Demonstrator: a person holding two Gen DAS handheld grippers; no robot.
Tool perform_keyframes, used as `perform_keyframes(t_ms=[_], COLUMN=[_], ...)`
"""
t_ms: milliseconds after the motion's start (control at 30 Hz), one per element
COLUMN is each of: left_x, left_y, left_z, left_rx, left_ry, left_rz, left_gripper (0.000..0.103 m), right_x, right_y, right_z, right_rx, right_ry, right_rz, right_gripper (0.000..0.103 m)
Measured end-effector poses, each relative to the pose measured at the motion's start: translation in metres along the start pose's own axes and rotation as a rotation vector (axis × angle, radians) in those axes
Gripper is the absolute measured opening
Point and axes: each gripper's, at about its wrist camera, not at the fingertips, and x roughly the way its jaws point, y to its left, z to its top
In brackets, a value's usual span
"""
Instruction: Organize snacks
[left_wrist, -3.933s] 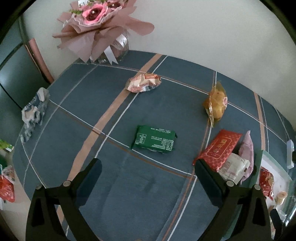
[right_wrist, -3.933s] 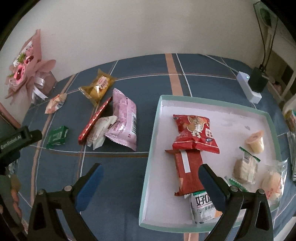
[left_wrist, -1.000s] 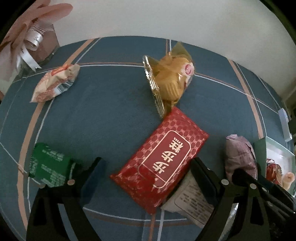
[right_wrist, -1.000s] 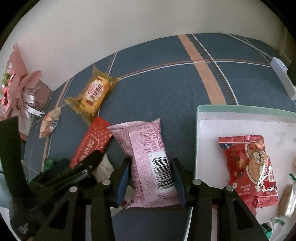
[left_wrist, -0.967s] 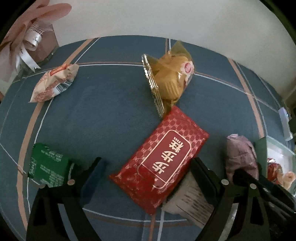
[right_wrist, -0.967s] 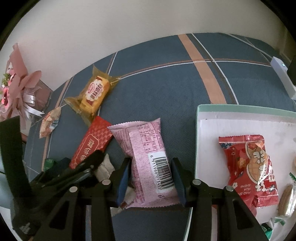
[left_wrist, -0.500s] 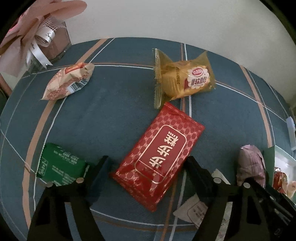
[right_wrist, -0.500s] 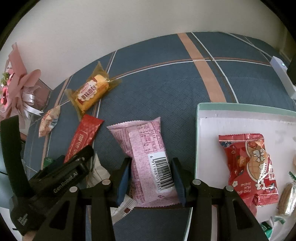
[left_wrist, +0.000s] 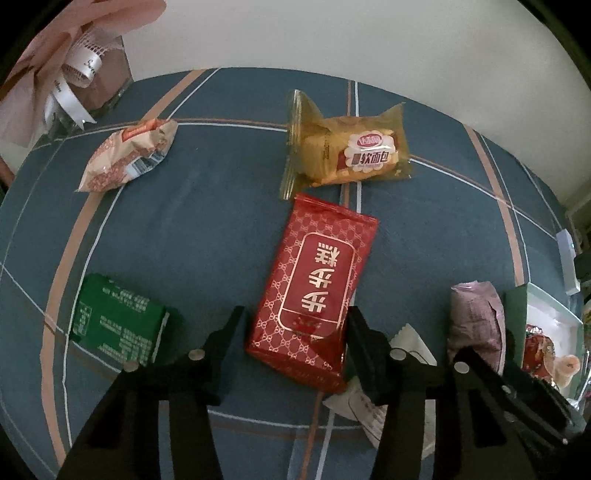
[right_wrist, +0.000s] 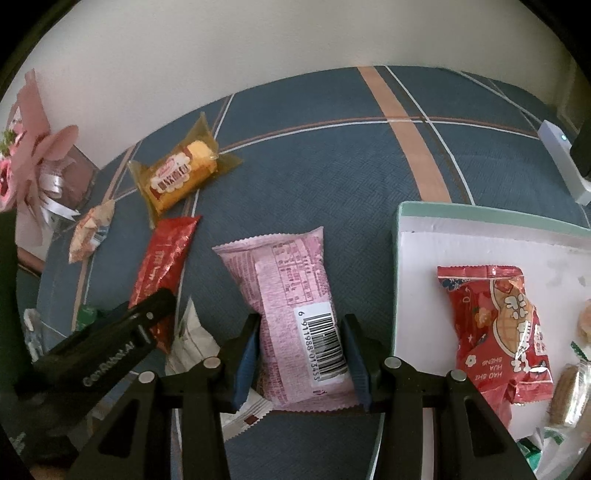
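My left gripper (left_wrist: 293, 332) is shut on the near end of a red patterned snack pack (left_wrist: 314, 284), which also shows in the right wrist view (right_wrist: 162, 258). My right gripper (right_wrist: 301, 347) is shut on a pink snack pack (right_wrist: 291, 291) with a barcode; it shows at the right in the left wrist view (left_wrist: 476, 317). A white tray with a mint green rim (right_wrist: 402, 218) lies right of it and holds a red peanut pack (right_wrist: 495, 317) and other snacks. A white pack (right_wrist: 192, 343) lies between the two grippers.
On the blue plaid cloth lie a yellow bread pack (left_wrist: 347, 155), a crumpled tan pack (left_wrist: 125, 158) and a green pack (left_wrist: 114, 321). A pink bouquet (left_wrist: 66, 74) stands at the back left. A white power strip (right_wrist: 561, 158) lies at the back right.
My left gripper has closed onto the red pack and turned it more lengthwise, uncovering the white pack. The yellow bread pack now lies flat. My right gripper keeps its hold on the pink pack.
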Motion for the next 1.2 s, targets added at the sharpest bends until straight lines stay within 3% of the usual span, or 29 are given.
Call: perform_keyframes(t_ms=[333,700,1200], left_x=[-0.016,-0.044,-0.106], left_y=[0.016,0.021,0.011], left_z=[-0.017,-0.024,-0.045], left_rx=[-0.063,-0.078,-0.075], left_ry=[0.015,-0.003,-0.093], left_rz=[-0.027,-0.058,-0.131], left_gripper=[0.052,0.051,0.051], right_x=[-0.005,-0.027,-0.081], right_y=[0.014,0.017,-0.006], right_z=[-0.005,-0.012,-0.032], right_rx=[-0.031,-0.042,0.010], right_ry=[0.013,-0.002,-0.050], right_rz=[-0.039,-0.031,-0.010], right_gripper=[0.041,0.040,0.040])
